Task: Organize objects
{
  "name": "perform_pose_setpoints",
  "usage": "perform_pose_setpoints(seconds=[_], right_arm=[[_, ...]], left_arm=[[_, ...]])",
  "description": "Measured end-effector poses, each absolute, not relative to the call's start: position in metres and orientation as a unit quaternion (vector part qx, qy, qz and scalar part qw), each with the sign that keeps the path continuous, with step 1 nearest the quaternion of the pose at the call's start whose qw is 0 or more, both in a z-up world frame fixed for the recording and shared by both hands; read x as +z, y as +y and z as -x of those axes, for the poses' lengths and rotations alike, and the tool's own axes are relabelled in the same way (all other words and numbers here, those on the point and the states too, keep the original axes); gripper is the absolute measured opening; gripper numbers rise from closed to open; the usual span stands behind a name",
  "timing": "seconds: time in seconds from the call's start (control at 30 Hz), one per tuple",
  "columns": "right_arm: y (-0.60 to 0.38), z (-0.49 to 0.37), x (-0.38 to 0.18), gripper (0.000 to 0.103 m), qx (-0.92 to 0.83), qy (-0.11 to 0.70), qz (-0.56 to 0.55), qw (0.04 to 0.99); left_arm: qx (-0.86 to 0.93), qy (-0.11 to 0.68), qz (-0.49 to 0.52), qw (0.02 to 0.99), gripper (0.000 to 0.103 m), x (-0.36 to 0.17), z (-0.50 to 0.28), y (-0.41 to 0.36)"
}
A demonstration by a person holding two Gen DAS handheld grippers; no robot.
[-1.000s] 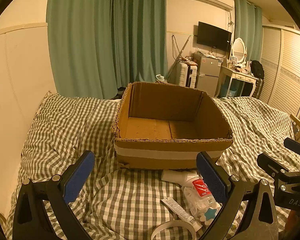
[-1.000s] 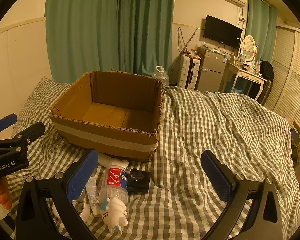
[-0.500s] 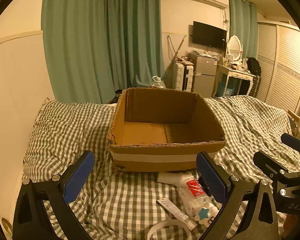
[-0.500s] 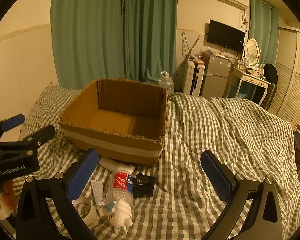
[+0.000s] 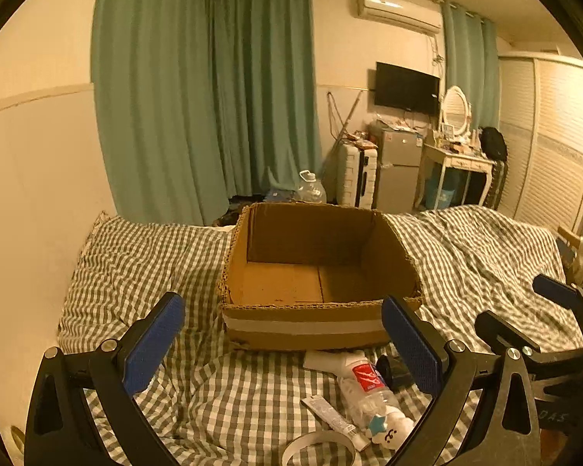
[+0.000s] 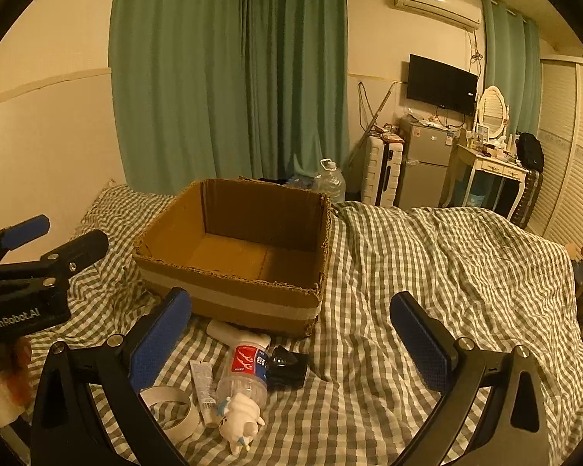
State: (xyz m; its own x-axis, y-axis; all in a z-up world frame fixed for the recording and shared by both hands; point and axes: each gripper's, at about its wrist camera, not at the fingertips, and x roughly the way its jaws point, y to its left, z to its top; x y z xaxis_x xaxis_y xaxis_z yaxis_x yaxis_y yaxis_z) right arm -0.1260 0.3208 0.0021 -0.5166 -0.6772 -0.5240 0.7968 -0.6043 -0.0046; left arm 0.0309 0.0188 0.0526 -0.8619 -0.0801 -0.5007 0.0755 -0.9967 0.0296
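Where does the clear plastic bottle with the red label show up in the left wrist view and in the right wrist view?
Left wrist view: plastic bottle lies lower right of centre, by the right finger.
Right wrist view: plastic bottle lies lower left of centre, beside the left finger.
Shared landmark: the cardboard box just behind it in both.

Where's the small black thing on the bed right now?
The small black object lies on the checked bedspread just in front of the cardboard box, touching the right side of the plastic bottle, low and left of centre in the right wrist view.
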Motion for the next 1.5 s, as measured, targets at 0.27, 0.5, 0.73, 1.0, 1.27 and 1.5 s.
perform_pose_setpoints(seconds=[0.27,0.5,0.73,1.0,1.27,1.5], right_arm=[[0.33,0.126,0.006,0.103,-0.862,0.11,-0.238,0.435],[0.335,0.124,0.005,0.103,-0.865,0.118,-0.234,0.427],[0.332,0.126,0.002,0.103,-0.861,0.125,-0.241,0.431],[0.322,0.128,-0.013,0.103,-0.843,0.136,-0.274,0.443],[0.298,0.132,-0.056,0.103,-0.802,0.187,-0.346,0.45],[0.297,0.147,-0.077,0.101,-0.787,0.189,-0.393,0.437]], left_arm=[[-0.969,-0.006,-0.244,0.039,0.103,0.057,-0.042,0.027],[-0.965,-0.017,-0.252,0.063,0.103,0.053,-0.045,0.027],[-0.959,-0.019,-0.278,0.057,0.103,0.036,-0.04,0.025],[-0.951,-0.002,-0.308,0.034,0.103,0.017,-0.033,0.018],[-0.925,-0.005,-0.38,0.018,0.103,-0.038,-0.024,0.017],[-0.882,0.026,-0.47,-0.019,0.103,-0.098,-0.022,0.015]])
